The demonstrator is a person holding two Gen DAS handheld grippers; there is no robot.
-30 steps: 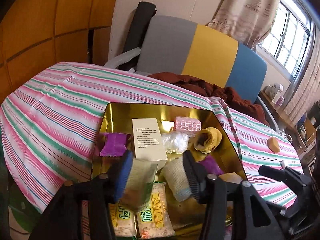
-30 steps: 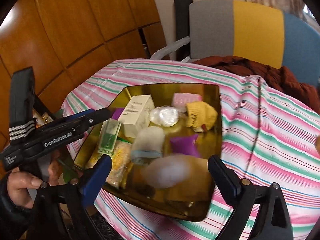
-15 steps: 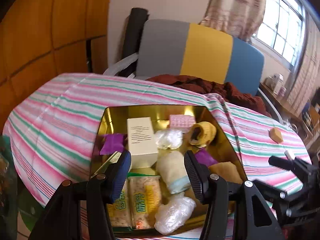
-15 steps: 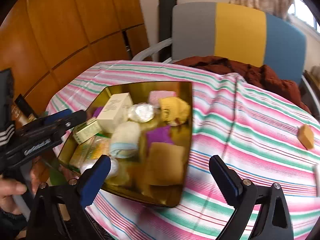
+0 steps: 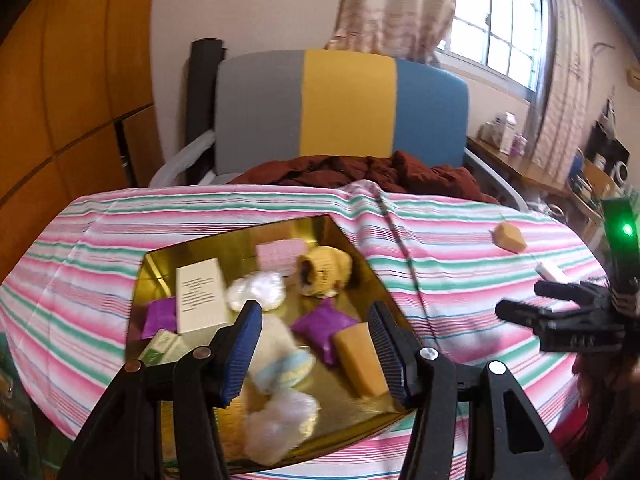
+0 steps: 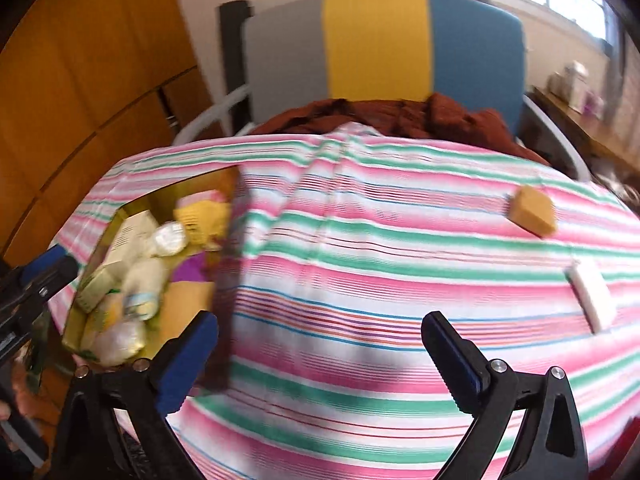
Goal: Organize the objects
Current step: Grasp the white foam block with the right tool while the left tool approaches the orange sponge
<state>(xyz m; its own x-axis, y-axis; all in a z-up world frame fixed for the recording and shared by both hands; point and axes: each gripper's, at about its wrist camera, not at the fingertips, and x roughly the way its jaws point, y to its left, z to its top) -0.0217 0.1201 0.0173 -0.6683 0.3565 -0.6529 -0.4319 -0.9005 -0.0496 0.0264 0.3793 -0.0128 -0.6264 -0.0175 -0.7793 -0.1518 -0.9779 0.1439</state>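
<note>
Striped tablecloth (image 6: 360,240) covers your table; gold tray (image 5: 240,240) sits at its left side, packed with small items, white box (image 5: 198,294) among them. Tan block (image 6: 534,208) and white bar (image 6: 592,294) lie loose far right. Your left gripper (image 5: 316,344) spread over tray, empty; your right gripper (image 6: 320,360) spread above cloth, empty

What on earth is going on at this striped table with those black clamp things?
A person is tidying small items into a shiny gold metal tray on the pink-and-green striped tablecloth, holding a black two-finger tool in each hand. Both the left gripper and the right gripper are open and hold nothing. Two things lie outside the tray: a tan wedge-shaped block and a small white bar.
</note>
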